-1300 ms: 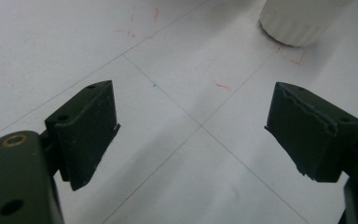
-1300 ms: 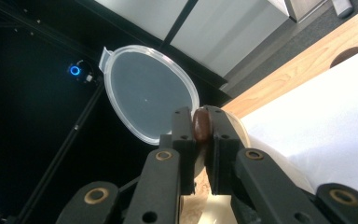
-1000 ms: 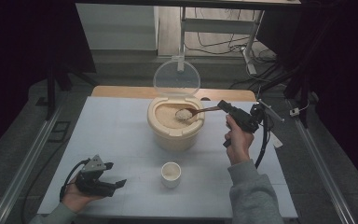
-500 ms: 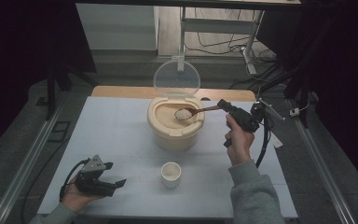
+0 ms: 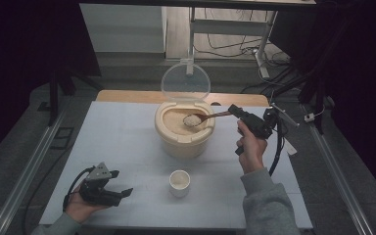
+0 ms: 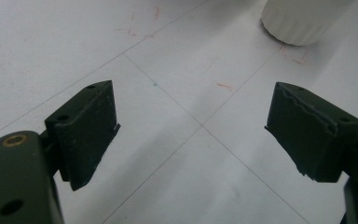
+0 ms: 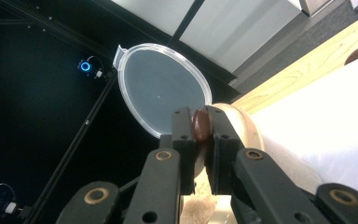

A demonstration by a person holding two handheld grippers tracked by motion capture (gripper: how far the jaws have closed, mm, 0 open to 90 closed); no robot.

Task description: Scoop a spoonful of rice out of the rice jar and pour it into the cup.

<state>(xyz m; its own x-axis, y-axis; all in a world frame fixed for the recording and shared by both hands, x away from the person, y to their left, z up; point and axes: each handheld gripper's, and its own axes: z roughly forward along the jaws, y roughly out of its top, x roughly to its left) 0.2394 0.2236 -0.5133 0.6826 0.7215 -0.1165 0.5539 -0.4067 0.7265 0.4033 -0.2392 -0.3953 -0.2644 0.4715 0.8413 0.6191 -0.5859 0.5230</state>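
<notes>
A beige tub (image 5: 183, 134) of rice stands mid-table with its clear lid (image 5: 185, 82) hinged upright behind it. My right gripper (image 5: 232, 110) is shut on the handle of a brown spoon (image 5: 210, 116), whose bowl holds a heap of rice (image 5: 192, 120) just above the tub. In the right gripper view the spoon handle (image 7: 201, 126) is pinched between the jaws, with the lid (image 7: 163, 88) and the tub's rim (image 7: 247, 130) beyond. A small white cup (image 5: 179, 182) sits in front of the tub. My left gripper (image 5: 125, 192) rests open near the front left, the cup (image 6: 303, 18) ahead of it.
The white table mat (image 5: 122, 142) has bare room left of the tub and around the cup. A wooden strip (image 5: 127, 96) edges the far side. Metal rails (image 5: 24, 176) run along both sides of the table, and cables lie on the floor behind.
</notes>
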